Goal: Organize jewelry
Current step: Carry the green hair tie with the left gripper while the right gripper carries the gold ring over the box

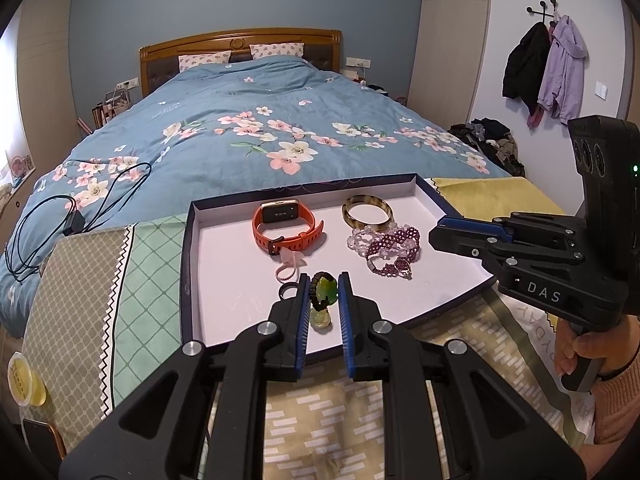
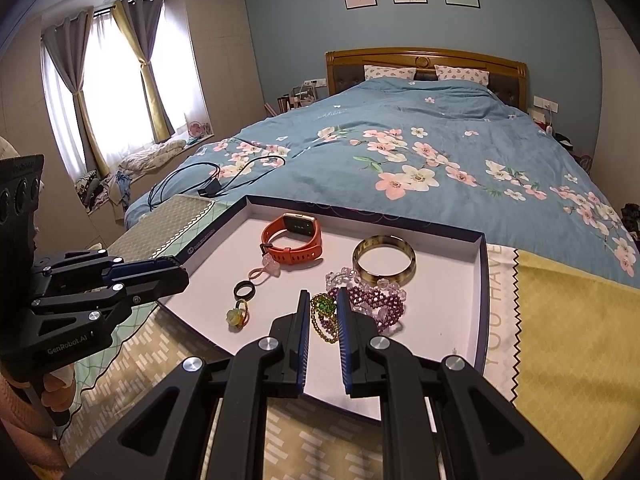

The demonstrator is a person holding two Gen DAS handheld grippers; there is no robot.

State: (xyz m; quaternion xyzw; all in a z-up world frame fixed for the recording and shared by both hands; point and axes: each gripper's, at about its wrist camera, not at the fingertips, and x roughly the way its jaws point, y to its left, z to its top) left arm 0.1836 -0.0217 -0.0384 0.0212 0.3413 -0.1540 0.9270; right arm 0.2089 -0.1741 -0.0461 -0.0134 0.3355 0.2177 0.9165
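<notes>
The room is a bedroom with a blue wall. A bed (image 1: 248, 120) with a blue floral quilt fills the upper half of both views. In front of it stands a table covered with patterned cloths (image 2: 568, 340). A shallow tray (image 1: 224, 280) with dark walls and a white floor lies on the cloths at frame centre.

The left tongs (image 1: 324, 296) hover low over the tray's near edge, slightly open and holding nothing. In the right wrist view they appear at the left of the frame, beside the tray's left wall. The right tongs (image 2: 324, 312) are likewise slightly open and empty. In the left wrist view they sit at the right of the frame, over the tray's right wall.

All jewelry lies inside the tray:
- Orange watch (image 2: 292, 240), far centre.
- Amber bangle (image 2: 384, 260), to its right.
- Purple bead bracelet (image 2: 376, 300), touching a clear bead bracelet (image 2: 340, 276), just below the bangle.
- Green bead piece (image 2: 323, 306), visible through the right tongs' gap.
- Pink hair tie (image 2: 264, 270), black ring (image 2: 244, 290) and yellow flower ring (image 2: 236, 316), left of centre.
</notes>
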